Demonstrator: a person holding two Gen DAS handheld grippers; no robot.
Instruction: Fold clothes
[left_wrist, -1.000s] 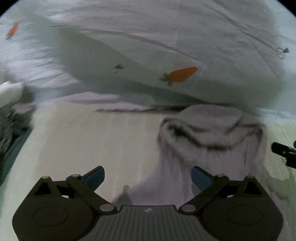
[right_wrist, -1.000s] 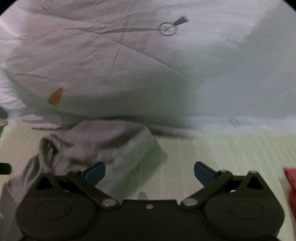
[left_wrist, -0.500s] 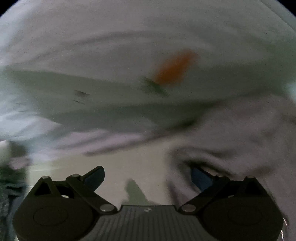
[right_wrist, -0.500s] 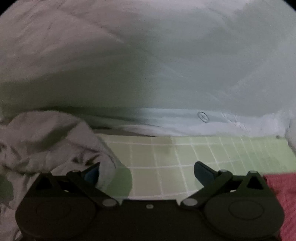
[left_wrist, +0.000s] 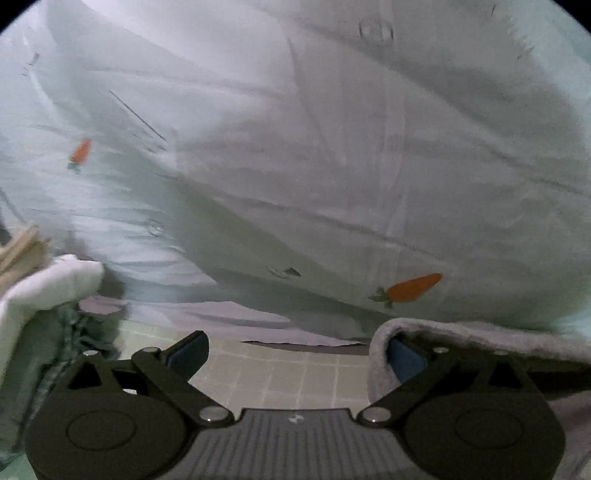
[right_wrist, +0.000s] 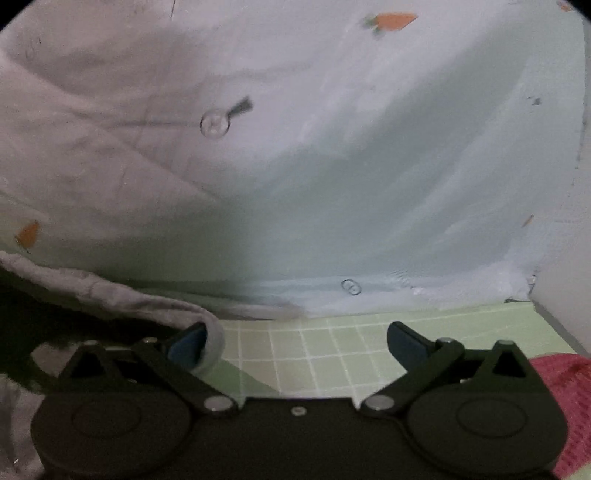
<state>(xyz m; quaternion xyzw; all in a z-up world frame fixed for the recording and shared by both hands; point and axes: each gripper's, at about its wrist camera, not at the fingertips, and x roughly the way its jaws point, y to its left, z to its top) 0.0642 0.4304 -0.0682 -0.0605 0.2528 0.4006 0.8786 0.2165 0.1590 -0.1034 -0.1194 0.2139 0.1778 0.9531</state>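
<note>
A grey garment lies stretched between the two views on a pale green checked sheet (right_wrist: 332, 350). In the left wrist view its folded edge (left_wrist: 480, 332) drapes over the right blue fingertip (left_wrist: 404, 356) of my left gripper (left_wrist: 295, 350), whose jaws stand wide apart. In the right wrist view the garment's other edge (right_wrist: 122, 291) curls around the left blue fingertip (right_wrist: 186, 343) of my right gripper (right_wrist: 295, 343), also open. Nothing is pinched between either pair of fingers.
A bulky white duvet with carrot prints (left_wrist: 332, 166) rises right behind the garment and fills both views (right_wrist: 295, 166). A white cloth (left_wrist: 48, 284) and greenish clothes (left_wrist: 55, 362) lie at the left. A red cloth (right_wrist: 561, 387) lies at the right.
Both grippers have moved apart and lower to the opposite ends of the grey garment. Its edges now lie over one fingertip of each. Both stayed open.
</note>
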